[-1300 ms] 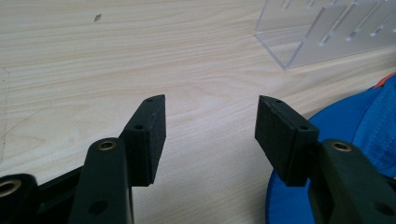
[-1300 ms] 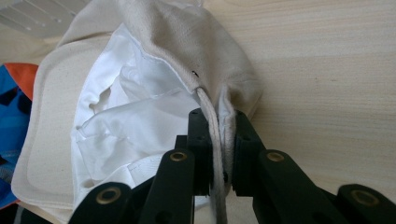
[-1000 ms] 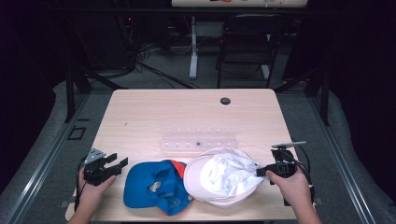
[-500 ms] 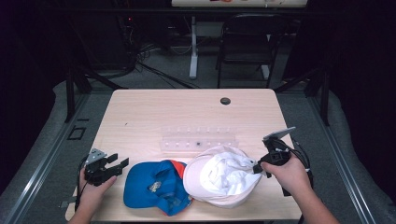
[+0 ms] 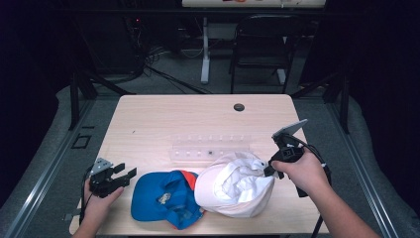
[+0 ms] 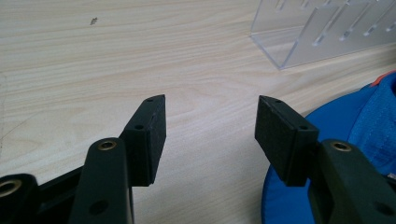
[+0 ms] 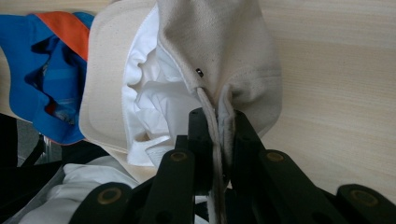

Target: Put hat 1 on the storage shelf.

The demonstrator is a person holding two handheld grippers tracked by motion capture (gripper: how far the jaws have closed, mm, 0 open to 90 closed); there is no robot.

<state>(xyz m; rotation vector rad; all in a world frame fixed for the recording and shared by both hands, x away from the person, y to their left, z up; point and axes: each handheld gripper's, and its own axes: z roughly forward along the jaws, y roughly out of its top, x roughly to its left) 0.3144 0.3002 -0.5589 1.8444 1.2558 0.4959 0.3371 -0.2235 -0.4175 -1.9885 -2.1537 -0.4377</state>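
My left gripper (image 5: 117, 177) rests wide open left of the blue cap (image 5: 166, 197). Right of that cap lies the cream cap (image 5: 236, 186), its edge pinched in my right gripper (image 5: 270, 168). Behind it stands a clear acrylic rack (image 5: 210, 147) on the pale wooden table (image 5: 168, 116); beyond, a dark chair (image 5: 260, 54).

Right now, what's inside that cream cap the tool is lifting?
The cream cap lies open side up, and crumpled white lining shows inside it. The right tool pinches the cap's back edge. Whatever sits beneath the folds is covered.
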